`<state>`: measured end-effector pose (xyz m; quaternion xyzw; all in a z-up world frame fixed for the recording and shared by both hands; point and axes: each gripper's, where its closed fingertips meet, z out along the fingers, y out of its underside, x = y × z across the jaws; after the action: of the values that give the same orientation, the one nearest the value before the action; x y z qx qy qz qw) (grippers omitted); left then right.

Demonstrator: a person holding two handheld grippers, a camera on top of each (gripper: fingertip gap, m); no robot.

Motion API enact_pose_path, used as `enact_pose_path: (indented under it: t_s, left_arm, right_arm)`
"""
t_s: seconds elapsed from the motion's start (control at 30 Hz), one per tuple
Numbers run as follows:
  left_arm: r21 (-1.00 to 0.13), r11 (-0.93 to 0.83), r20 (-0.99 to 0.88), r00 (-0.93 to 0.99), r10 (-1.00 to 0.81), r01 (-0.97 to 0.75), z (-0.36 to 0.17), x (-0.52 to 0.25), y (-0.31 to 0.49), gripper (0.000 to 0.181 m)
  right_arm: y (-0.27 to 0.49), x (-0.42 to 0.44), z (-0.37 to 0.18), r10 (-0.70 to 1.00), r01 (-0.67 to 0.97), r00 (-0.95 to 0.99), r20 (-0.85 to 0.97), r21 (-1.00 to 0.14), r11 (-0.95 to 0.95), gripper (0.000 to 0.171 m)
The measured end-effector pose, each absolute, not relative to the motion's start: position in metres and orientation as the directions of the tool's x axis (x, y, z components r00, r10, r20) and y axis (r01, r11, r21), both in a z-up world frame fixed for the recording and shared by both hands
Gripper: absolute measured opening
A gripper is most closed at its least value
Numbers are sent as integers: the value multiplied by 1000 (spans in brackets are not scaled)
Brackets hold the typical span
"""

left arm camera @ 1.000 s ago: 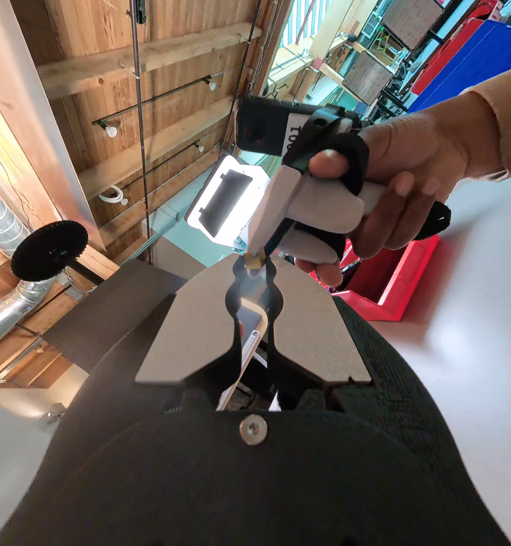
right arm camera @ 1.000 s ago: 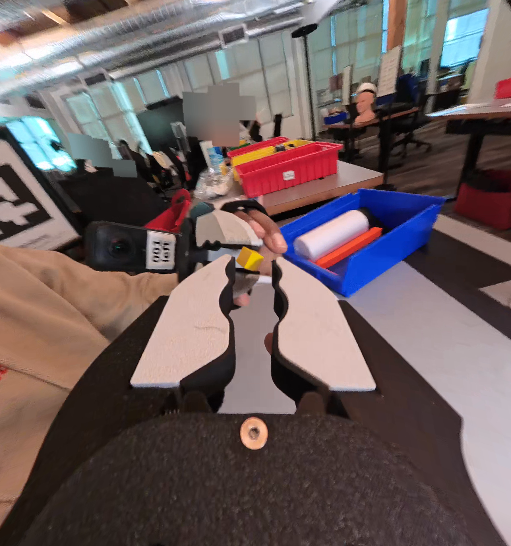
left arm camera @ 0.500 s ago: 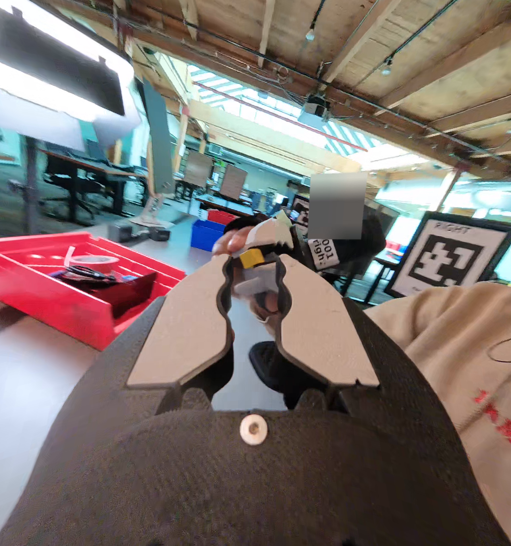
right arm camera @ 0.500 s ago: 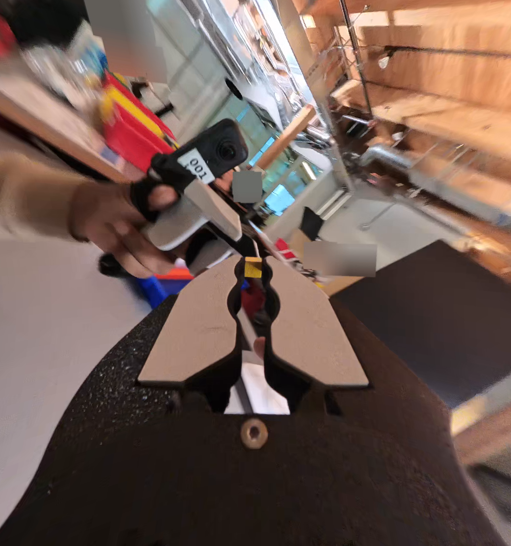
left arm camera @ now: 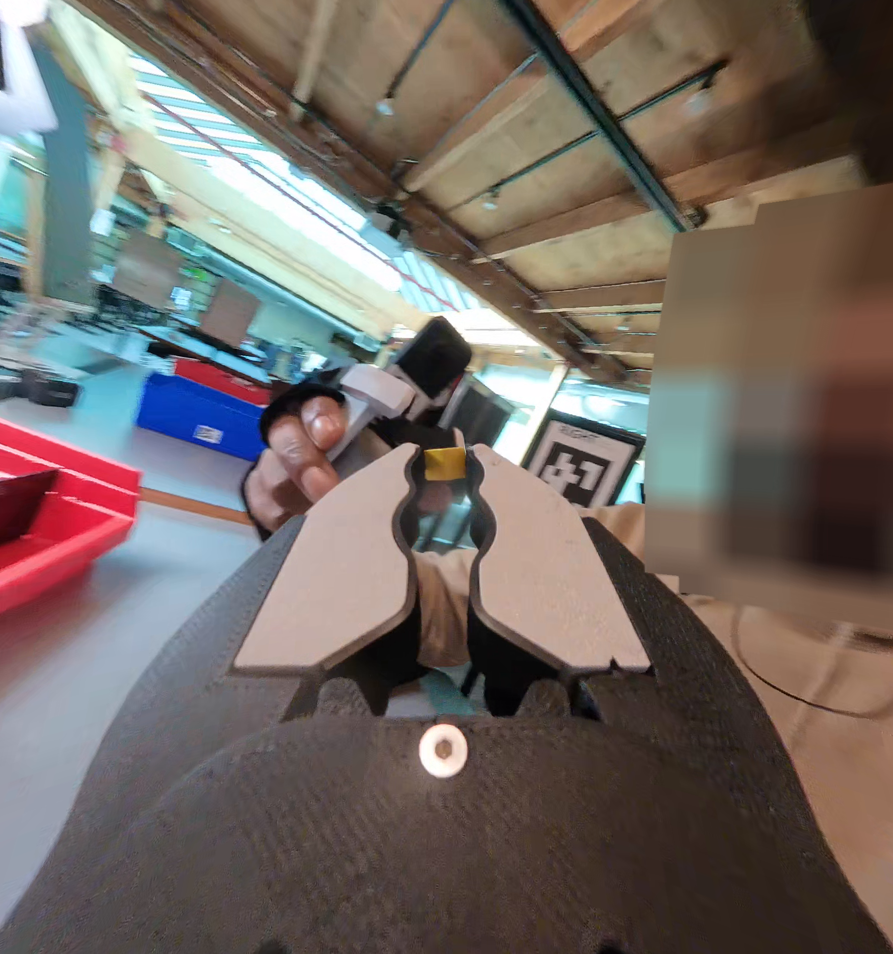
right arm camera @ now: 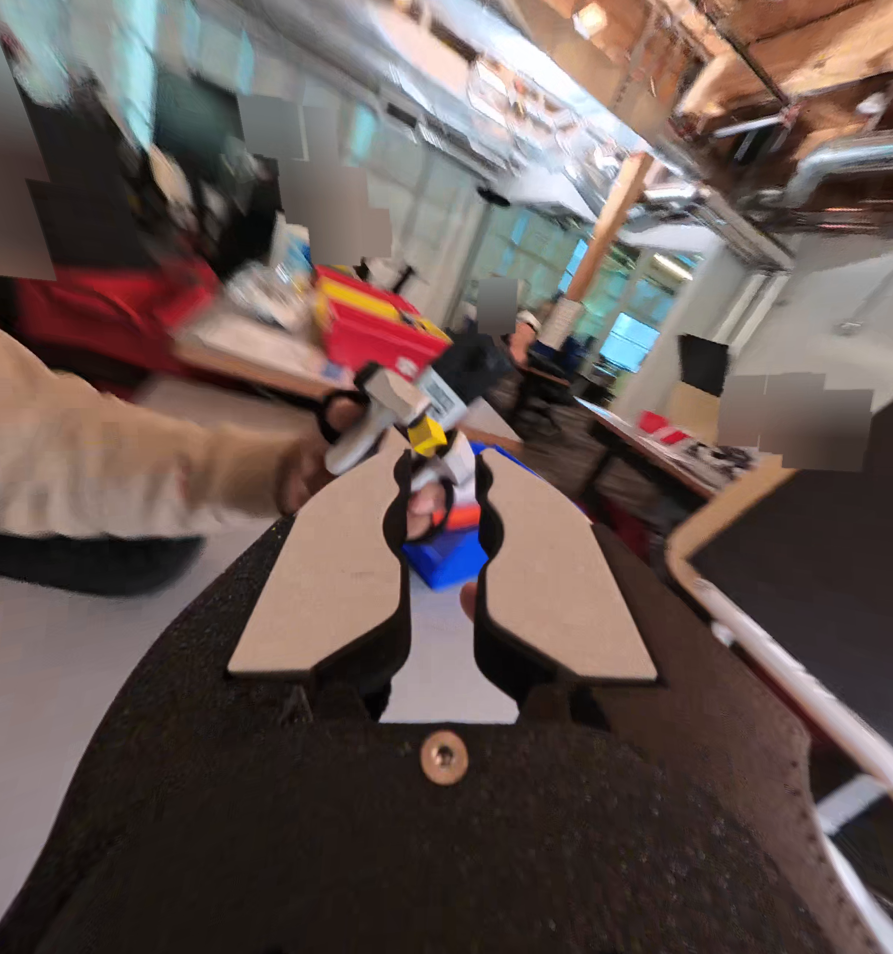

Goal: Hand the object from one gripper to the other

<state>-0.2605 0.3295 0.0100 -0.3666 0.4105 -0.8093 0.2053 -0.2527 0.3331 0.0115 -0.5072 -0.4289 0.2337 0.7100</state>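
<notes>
Table [left arm camera: 46,722]: grey top, kept below both tools; the exchange is done in mid-air, so nothing rests on it here.
Red bin [left arm camera: 46,516]: seen at the left of the left wrist view, on the table, well apart from the tools; contents are blurred.
Blue bin [right arm camera: 449,562]: seen through the gap of the right tool, on the table behind it; not involved.
Sleeve [right arm camera: 98,454]: beige, reaching in from the left in the right wrist view, so that the two tools are brought nose to nose.
Right hand [left arm camera: 294,464]: wrapped round the far tool's handle, one finger through the black trigger loop.
Left gripper [left arm camera: 444,459]: tips are pressed in on both side faces of the block, at the very front of the fingers, so part of the block is left exposed for the other tool.
Right gripper [right arm camera: 444,459]: fingers are parted and nothing is held between them; it is kept just short of the block and aimed at it.
Yellow block [left arm camera: 444,463]: small cube, carried by the left tool alone, off the table; in the right wrist view it [right arm camera: 426,439] is seen just beyond the right tips, not between them.
Stage (judged): only one grip is on the block, so the pass is not shared at this instant.
Risk (judged): the pinch is only at the tips, and the motion blur suggests fast handling; a slip is possible.
</notes>
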Motion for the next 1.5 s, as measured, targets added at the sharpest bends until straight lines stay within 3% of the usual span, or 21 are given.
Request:
enact_pose_path:
  t_s: [0.07,0.2,0.33,0.53,0.7,0.83,1.07,1.17,1.33,1.5]
  left_arm:
    - [-799,-601,429,-718,-547,-20,4,-263,322,15]
    - [-810,-564,448,-790,-418,-161,-11,-267,302,15]
    - [-835,-479,477,-791,-384,-271,-25,-270,285,15]
    - [-828,-530,484,-712,-509,-184,-21,-259,309,16]
    - [-839,-520,471,-693,-547,-160,-17,-259,312,12]
    - [-828,-537,474,-713,-516,-162,-13,-263,312,11]
    - [-838,-523,461,-716,-524,-157,-9,-265,309,11]
    - [-820,-549,482,-714,-509,-162,-9,-263,312,11]
    - [-851,-526,460,-483,-745,0,-9,-254,355,20]
    - [-944,-321,330,-239,-913,-79,-32,-237,359,23]
  right_arm:
    - [325,-255,14,823,-12,466,324,-928,372,23]
    - [307,-277,-9,772,152,341,536,-842,518,24]
    - [296,-288,-21,729,278,259,634,-772,572,15]
    - [312,-277,-20,679,394,330,656,-749,532,5]
    - [316,-275,-15,646,392,361,672,-738,549,5]
    - [311,-277,-19,662,416,327,674,-732,540,28]
    - [316,-275,-16,606,426,349,715,-697,577,27]
    - [317,-276,-13,543,447,361,758,-652,612,15]
    - [339,-254,-14,509,567,426,748,-659,495,13]
    - [365,-240,-38,465,724,415,782,-593,351,13]
